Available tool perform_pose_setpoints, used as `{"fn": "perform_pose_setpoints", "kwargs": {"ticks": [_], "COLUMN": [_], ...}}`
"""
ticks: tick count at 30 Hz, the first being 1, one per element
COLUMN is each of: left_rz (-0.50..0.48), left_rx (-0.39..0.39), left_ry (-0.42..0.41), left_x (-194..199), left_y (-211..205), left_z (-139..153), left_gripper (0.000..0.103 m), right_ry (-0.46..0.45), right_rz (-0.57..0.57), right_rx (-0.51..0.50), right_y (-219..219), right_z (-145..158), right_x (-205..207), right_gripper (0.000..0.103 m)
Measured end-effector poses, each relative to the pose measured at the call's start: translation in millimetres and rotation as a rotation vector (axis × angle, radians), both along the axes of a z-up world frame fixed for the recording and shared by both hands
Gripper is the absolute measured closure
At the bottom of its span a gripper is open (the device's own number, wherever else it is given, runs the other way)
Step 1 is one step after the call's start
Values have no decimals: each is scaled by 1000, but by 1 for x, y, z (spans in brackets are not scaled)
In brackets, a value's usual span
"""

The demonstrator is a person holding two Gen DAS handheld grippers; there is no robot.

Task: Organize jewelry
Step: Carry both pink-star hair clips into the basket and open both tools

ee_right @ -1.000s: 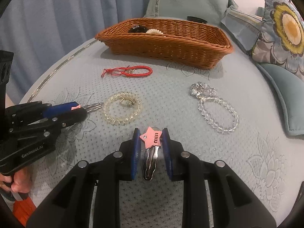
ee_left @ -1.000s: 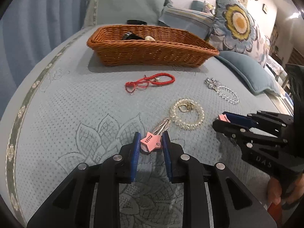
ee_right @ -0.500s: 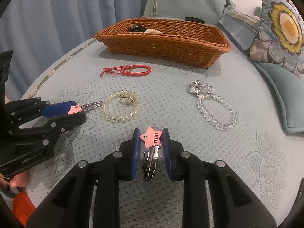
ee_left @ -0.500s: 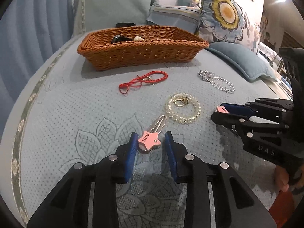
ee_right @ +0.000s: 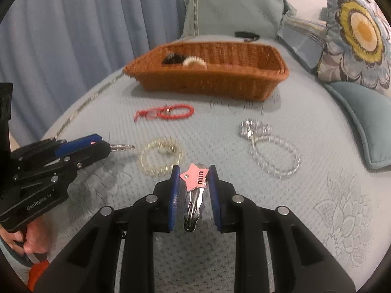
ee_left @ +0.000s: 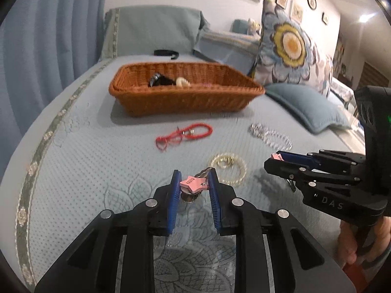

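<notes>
**Two star clips held, the basket is next**

We hold one pink star hair clip in each pair of tongs. The left gripper (ee_left: 193, 185) has its blue pads pressed on the left star clip (ee_left: 194, 184); its jaws have just been closing a little, with the clip between them, and now they are narrow and firm on it. The metal end of this clip points forward, away from us. The right gripper (ee_right: 194, 178) is also nearly closed, pinching the right star clip (ee_right: 195, 177), whose silver tail hangs back between the fingers toward the camera.

We judge that the pick-up step is finished and the carrying step begins. The wicker basket (ee_left: 185, 97) stands well ahead of both tongs and already has some pieces inside. Between the tongs and the basket lie the red cord bracelet (ee_left: 185, 134), the yellow bead bracelet (ee_right: 160, 156) just in front of the fingertips, and the clear bead bracelet (ee_right: 273, 151) ahead to the right.

The next move calls for lifting both clips over these bracelets without dragging them, going forward above the basket rim, and opening only there.
</notes>
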State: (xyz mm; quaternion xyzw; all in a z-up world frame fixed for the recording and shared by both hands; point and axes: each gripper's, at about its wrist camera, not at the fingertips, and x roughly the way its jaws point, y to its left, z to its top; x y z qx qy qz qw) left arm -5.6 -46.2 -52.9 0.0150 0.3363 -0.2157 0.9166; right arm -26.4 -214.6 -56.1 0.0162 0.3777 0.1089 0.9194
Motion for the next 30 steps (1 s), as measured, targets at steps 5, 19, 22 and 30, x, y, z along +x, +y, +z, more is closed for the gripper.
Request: {"fn": "perform_pose_setpoints", "kwargs": {"ticks": [5, 19, 22, 30], "left_rz": [1, -19, -29, -17], "left_rx": [-46, -127, -143, -98], "left_ry": [-46, -126, -152, -143], "left_x": [-4, 19, 42, 119], "left_y": [5, 6, 4, -10], "left_z": [17, 66, 77, 68], "left_gripper": [82, 82, 82, 82], "right_ry": [-43, -133, -128, -59], "right_rz": [-12, -52, -75, -137], "right_rx": [27, 108, 205, 223], "right_y": [1, -10, -27, -43], "right_z": [11, 53, 66, 70], "right_x": [2, 21, 44, 144], "right_gripper": [82, 82, 82, 82]}}
